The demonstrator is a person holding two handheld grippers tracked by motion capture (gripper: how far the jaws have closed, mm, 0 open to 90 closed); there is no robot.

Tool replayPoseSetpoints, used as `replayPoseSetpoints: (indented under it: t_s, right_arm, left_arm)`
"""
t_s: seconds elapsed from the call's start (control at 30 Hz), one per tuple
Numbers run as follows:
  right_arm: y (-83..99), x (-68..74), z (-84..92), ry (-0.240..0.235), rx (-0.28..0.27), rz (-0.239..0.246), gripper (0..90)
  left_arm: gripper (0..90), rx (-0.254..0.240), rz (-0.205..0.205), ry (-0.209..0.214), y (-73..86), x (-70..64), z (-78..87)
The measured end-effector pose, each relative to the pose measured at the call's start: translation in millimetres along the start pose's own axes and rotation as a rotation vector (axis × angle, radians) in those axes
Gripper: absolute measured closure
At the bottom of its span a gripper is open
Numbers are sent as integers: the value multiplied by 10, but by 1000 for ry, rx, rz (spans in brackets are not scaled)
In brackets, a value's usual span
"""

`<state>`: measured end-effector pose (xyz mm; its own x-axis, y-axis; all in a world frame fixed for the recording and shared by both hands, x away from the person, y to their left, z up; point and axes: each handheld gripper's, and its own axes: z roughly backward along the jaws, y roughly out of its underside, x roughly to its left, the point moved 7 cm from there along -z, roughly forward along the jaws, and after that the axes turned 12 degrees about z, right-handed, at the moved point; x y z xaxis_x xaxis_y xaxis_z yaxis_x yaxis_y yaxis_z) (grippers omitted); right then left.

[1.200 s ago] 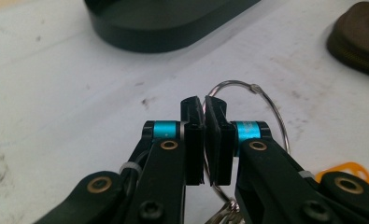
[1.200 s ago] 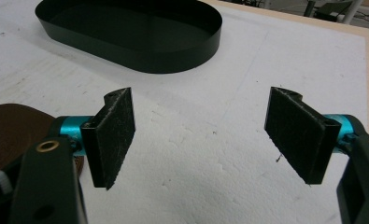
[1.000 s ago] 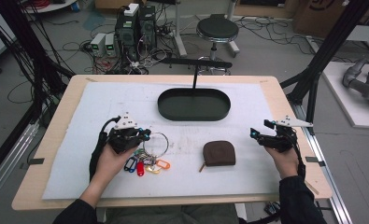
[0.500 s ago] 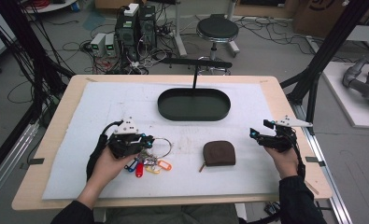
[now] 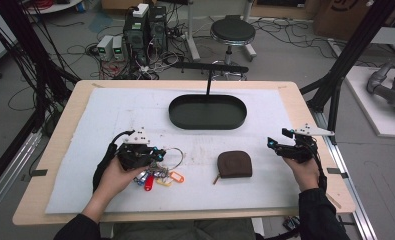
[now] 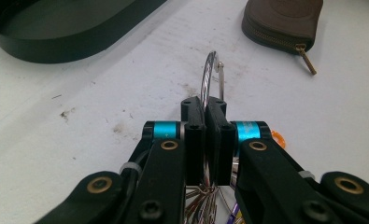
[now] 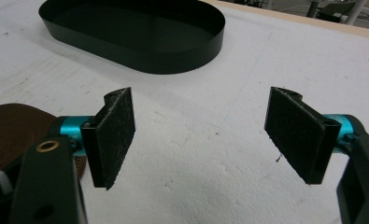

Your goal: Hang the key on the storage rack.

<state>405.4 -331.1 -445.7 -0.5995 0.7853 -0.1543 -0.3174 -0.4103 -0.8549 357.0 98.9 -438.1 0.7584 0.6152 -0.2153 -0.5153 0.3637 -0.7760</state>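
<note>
- Since the picture from a second ago, the left gripper (image 5: 152, 154) has slid a little to the right and down, onto the key ring (image 5: 174, 156); the right gripper (image 5: 276, 143) has stayed where it was.
- Now the left gripper sits at the lower left of the high view, on the white mat (image 5: 110, 115). Its two black jaws are pressed together on the key ring (image 6: 210, 77).
- In the left gripper view, the ring stands up on its edge between the jaws. It is a thin silver loop that sticks out past the jaw tips and points toward the upper middle of the frame.
- Keys (image 6: 198, 200) hang down below the jaws at the bottom of that view.
- In the high view, the bunch of colored key tags (image 5: 157, 177) lies just below the left gripper, touching the hand (image 5: 116, 175). Red, yellow and orange tags fan out to the right.
- A brown zip pouch (image 5: 234, 164) lies to the right of the keys, near the middle of the mat. Its zipper pull points to the lower left.
- A black oval tray (image 5: 207, 122) sits above, at the upper middle of the mat. Its long side runs left to right.
- At the right side of the high view, the right gripper hovers with its jaws spread wide apart and nothing between them.
- In the right gripper view, the pouch (image 7: 9, 126) shows at the left edge and the tray (image 7: 173, 60) at the top.
</note>
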Motion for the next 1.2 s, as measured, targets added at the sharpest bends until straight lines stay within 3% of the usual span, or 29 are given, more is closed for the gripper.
replayPoseSetpoints:
  t_s: [0.73,1.2]
  right_arm:
    - [-1,0,2,-2,-2,-5,252]
    - [-1,-4,6,0,-3,-6,252]
  left_arm:
    - [863,-94,-14,-2,-207,-59,188]
    - [863,-177,-48,-20,-522,-113,350]
